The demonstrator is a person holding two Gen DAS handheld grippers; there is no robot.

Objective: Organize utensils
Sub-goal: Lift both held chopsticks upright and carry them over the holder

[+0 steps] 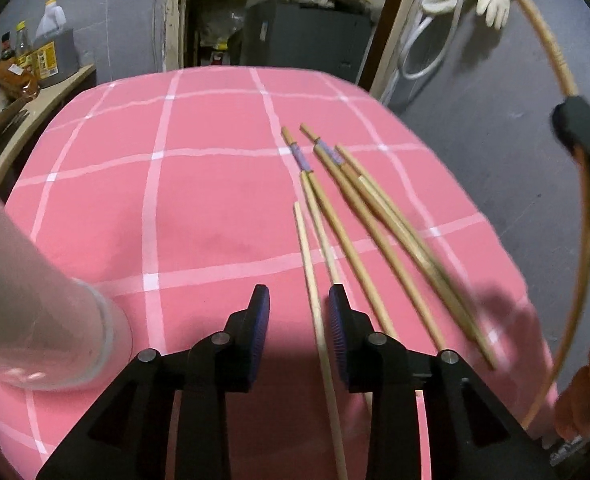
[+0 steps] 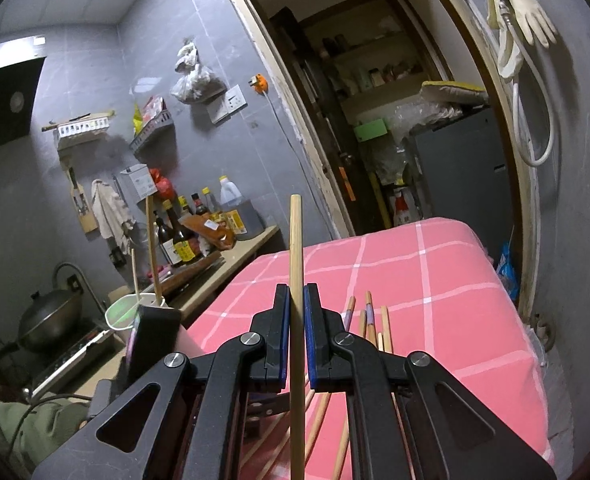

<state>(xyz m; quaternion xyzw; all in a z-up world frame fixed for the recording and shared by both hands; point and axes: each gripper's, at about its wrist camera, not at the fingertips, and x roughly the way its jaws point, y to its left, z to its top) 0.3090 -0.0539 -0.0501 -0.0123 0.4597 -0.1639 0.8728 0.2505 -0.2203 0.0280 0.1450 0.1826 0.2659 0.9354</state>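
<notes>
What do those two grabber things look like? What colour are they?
Both are black plastic claws. The left gripper has two angular black fingers with triangle-shaped holes, round silver pins at the joints, and ridged blue pads on the inner faces. The right gripper looks just the same, with flat blue pads. No cables or markings show on either one.

A home kitchen: wok [image 2: 49,316] on stove; sauce bottles [image 2: 181,236] (counter) beside doorway.

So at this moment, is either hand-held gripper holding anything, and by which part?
The right hand-held gripper clamps a plain wooden chopstick partway along its shaft, standing upright. The left hand-held gripper is open and holds nothing; a pale chopstick lies between its jaws.
</notes>
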